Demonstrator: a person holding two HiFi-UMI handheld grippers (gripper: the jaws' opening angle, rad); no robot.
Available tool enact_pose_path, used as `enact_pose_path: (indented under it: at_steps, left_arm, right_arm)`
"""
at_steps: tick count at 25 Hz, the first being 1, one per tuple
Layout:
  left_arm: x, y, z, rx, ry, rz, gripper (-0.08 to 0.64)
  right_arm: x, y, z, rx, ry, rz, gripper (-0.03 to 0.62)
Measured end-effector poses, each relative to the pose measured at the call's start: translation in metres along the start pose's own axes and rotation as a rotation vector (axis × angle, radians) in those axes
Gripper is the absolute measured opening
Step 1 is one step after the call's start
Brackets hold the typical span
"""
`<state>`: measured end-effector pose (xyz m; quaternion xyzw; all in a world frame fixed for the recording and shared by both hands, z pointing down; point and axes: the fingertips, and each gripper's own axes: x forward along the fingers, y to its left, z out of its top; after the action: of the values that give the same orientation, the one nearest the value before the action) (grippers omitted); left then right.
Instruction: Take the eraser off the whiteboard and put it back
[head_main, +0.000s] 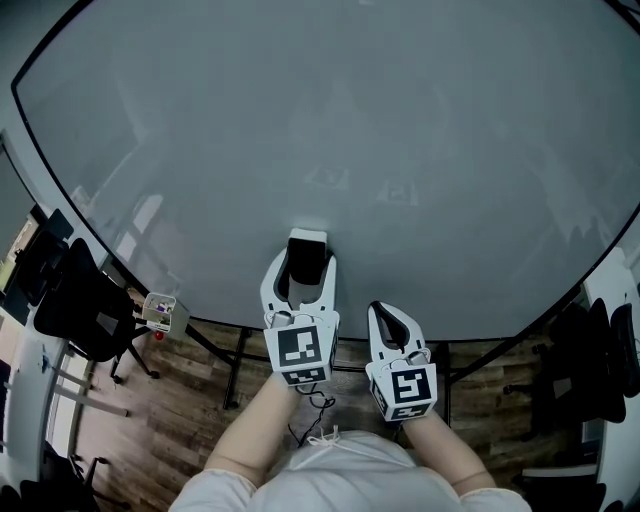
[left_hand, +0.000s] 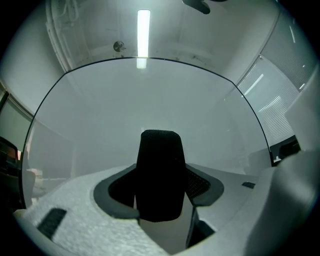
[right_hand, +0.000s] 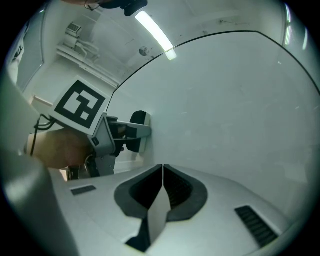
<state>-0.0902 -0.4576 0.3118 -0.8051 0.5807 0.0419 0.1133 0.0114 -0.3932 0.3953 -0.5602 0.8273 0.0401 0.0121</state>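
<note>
The eraser (head_main: 306, 254), black with a white rim, lies flat against the big whiteboard (head_main: 330, 130) near its lower edge. My left gripper (head_main: 301, 266) is shut on the eraser, one jaw along each of its long sides. In the left gripper view the eraser (left_hand: 160, 160) fills the gap between the pads (left_hand: 202, 186), with the whiteboard (left_hand: 150, 100) right behind it. My right gripper (head_main: 390, 322) hangs just right of the left one, a little off the board, shut and empty. The right gripper view shows its own jaws (right_hand: 163, 176) pressed together and the eraser (right_hand: 140, 126) at the board (right_hand: 240, 100).
Black office chairs stand at the left (head_main: 80, 300) and at the right (head_main: 590, 365) on the wooden floor (head_main: 190, 400). A small holder with markers (head_main: 163, 312) sits by the board's lower left edge. A ceiling light (left_hand: 143, 35) glows above the board.
</note>
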Motion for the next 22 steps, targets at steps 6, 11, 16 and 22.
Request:
enact_pose_path:
  at_steps: [6, 11, 16, 22]
  left_arm:
    - [-0.006, -0.001, 0.002, -0.023, 0.006, -0.004, 0.287]
    - [-0.019, -0.004, 0.000, -0.002, -0.006, -0.013, 0.287]
    - [-0.039, -0.005, -0.010, -0.049, 0.030, -0.011, 0.285]
    - [-0.064, -0.006, -0.035, -0.055, 0.083, -0.005, 0.172]
  right_arm:
    - [-0.004, 0.002, -0.001, 0.000, 0.005, -0.002, 0.028]
    - [-0.010, 0.004, -0.003, -0.002, 0.010, -0.006, 0.028]
    - [-0.018, 0.015, -0.009, -0.003, 0.029, 0.011, 0.028]
    - [-0.025, 0.024, -0.013, 0.009, 0.039, 0.021, 0.028]
